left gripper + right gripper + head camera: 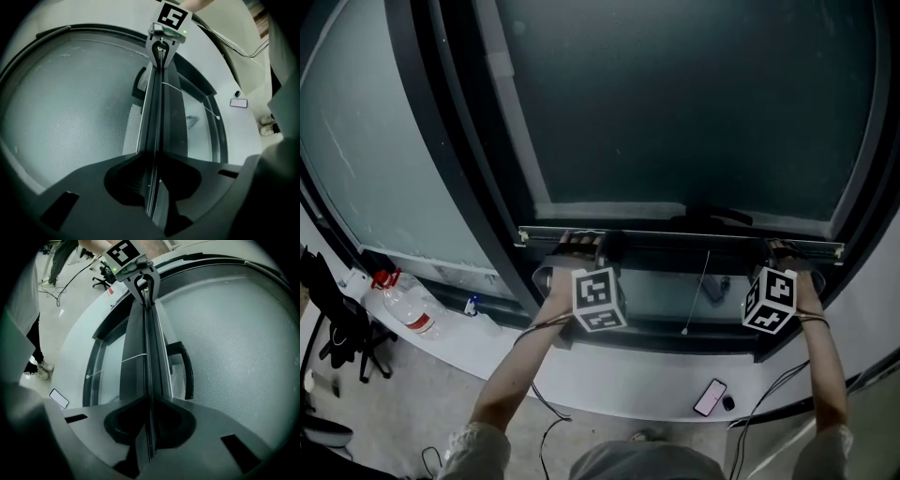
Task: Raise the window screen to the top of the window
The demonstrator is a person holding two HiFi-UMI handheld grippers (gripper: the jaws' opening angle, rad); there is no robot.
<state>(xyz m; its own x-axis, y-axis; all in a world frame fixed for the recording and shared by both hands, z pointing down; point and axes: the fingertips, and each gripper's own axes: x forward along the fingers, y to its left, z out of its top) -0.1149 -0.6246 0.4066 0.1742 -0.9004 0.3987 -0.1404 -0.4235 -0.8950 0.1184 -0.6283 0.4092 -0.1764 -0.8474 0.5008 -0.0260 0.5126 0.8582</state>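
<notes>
Both tongs are clenched on the bottom bar of the window screen, the left gripper near its left end and the right gripper at its right. Mesh spreads above them; a pull cord dangles between them.

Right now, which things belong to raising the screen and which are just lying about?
Job: bottom bar, mesh screen, left gripper and right gripper, both shut on the bar.
Lying about: phone, plastic bottle, both on the sill.
</notes>
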